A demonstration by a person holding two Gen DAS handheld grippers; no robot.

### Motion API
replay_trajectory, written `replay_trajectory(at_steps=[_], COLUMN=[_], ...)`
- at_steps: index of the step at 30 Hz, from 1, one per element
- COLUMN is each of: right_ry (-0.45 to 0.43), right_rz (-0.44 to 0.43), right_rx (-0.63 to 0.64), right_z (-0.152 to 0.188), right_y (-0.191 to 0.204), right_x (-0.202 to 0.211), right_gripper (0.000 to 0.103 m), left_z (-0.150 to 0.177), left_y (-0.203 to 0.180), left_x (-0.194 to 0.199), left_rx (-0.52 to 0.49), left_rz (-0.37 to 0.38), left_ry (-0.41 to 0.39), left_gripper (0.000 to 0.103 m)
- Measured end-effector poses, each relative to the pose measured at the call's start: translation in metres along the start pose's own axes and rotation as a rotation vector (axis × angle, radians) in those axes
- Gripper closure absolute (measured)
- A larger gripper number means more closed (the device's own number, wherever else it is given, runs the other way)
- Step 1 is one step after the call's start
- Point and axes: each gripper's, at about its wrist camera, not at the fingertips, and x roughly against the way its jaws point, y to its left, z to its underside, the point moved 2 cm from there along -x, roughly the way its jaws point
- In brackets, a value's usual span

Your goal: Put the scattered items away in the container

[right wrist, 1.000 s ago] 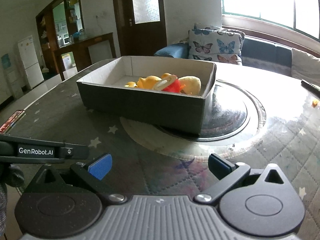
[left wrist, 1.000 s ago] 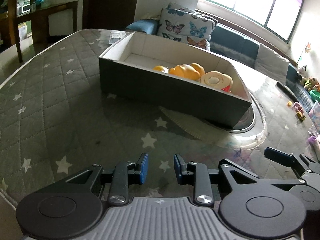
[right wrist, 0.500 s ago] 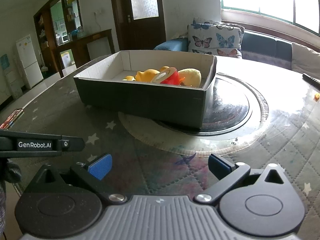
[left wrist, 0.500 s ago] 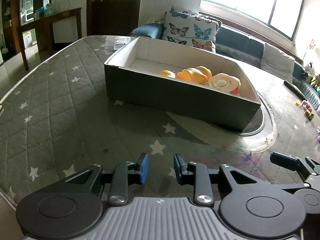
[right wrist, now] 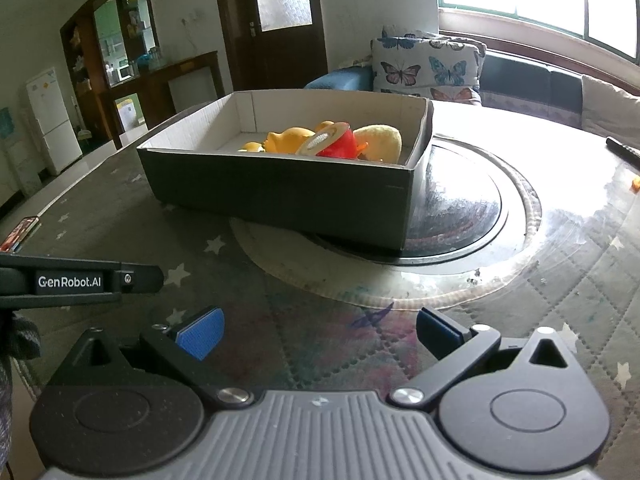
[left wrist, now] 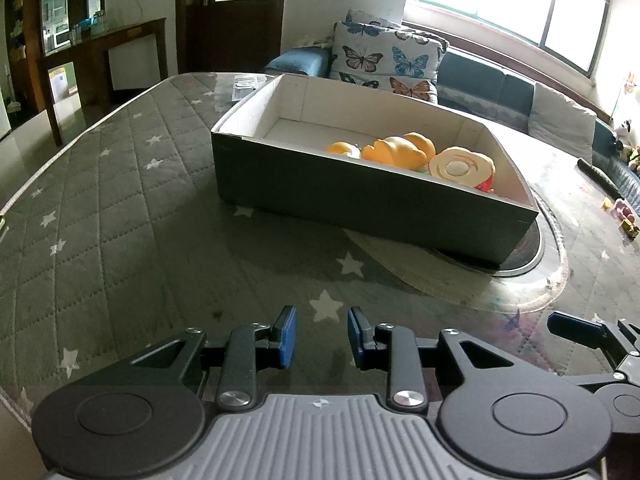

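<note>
Beside the right gripper (right wrist: 318,330), fingers apart, "GenRobot.AI" marks the left gripper (left wrist: 321,336), fingers narrowly apart.

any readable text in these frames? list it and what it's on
"GenRobot.AI": white lettering on the black side of the left gripper, seen at the left edge of the right wrist view.
Papers on the far cabinet and the small item at the table's left edge: too blurred to read.

text: "GenRobot.AI" | on: left tool (right wrist: 80,282) | side label, white letters
</note>
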Motion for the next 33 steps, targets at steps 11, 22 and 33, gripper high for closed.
replay_trajectory(at_steps=[11,22,33], right_ry=[0.011,0.021,0.023], right_rz=[0.001,0.005,0.008], right_rx=[-0.003,-0.014,-0.017], right_z=[-0.004,-0.009,-0.016], right_y=[0.000,-0.005,-0.006], right_x=[-0.008,-0.017,-0.023], right_gripper=[0.000,0.000,0.000], left_z=[-0.008,-0.018,-0.032], left_y=[0.000,0.000,0.001], left_x=[-0.008,-0.016,-0.025], left_rx=[-0.025,-0.044,-0.051], left_rz=[-0.017,-0.030,-0.037], left_ry=[-0.003,0.000,0.000], left_gripper=[0.072,0.072,0.072])
